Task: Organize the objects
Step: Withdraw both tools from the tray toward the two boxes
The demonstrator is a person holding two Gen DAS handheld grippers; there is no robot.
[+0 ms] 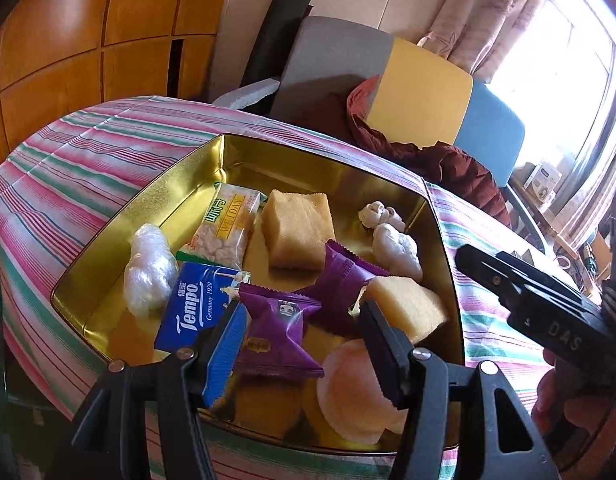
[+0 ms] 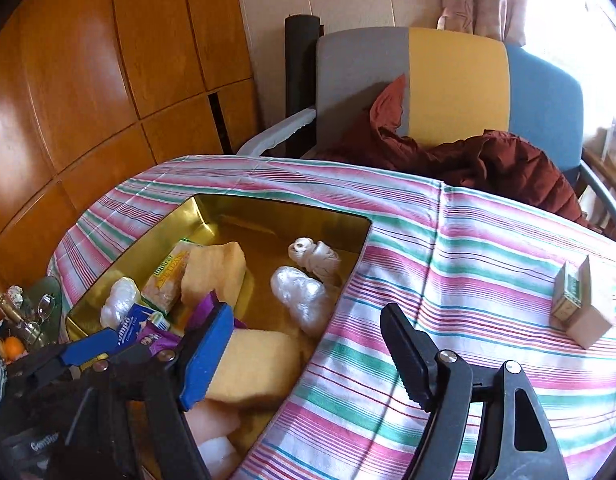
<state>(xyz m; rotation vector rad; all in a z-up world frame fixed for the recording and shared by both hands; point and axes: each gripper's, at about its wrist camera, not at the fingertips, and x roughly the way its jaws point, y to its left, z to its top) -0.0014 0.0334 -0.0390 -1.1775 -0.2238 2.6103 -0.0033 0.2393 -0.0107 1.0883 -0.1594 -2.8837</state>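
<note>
A gold tin box [image 1: 180,184] sits on the striped table and holds a blue Tempo tissue pack [image 1: 196,304], two purple packets [image 1: 280,328], yellow sponge blocks [image 1: 298,232], a Weidan snack bag [image 1: 224,228] and white wrapped lumps [image 1: 150,268]. My left gripper [image 1: 304,344] is open over the box's near side, its jaws either side of a purple packet without closing on it. My right gripper [image 2: 304,344] is open and empty above the box's right rim [image 2: 347,280]. A small cardboard box [image 2: 583,304] stands on the cloth at the right.
The striped tablecloth [image 2: 447,248] covers the table. A grey, yellow and blue chair [image 2: 459,80] with a dark red jacket [image 2: 487,160] stands behind it. Wooden panels [image 2: 88,80] fill the left. Glasses and bottles [image 2: 24,316] sit at far left.
</note>
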